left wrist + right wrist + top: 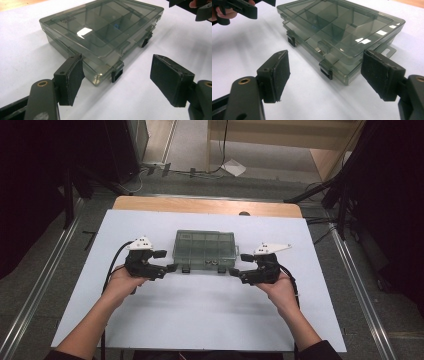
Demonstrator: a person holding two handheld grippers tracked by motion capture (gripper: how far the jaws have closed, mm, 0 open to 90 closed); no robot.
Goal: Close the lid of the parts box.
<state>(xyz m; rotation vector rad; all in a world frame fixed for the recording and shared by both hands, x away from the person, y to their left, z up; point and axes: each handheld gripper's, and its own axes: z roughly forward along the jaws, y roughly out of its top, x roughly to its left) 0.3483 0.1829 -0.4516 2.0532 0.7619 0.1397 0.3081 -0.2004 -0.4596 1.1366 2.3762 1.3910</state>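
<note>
A see-through grey box (205,249) with little compartments lay shut on the white tabletop (200,320). The left tool (172,267) and the right tool (235,271) sat at its 2 front corners, jaws spread wide, gripping nothing. 2 black latches (116,75) faced the person.

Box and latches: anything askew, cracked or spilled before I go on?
Nothing stands out. The box sits flat and square on the white sheet, lid down, no cracks or spills visible. Both front latches hang at the front edge; whether they are fastened I cannot tell. Both grippers are open at the front corners, holding nothing.
</note>
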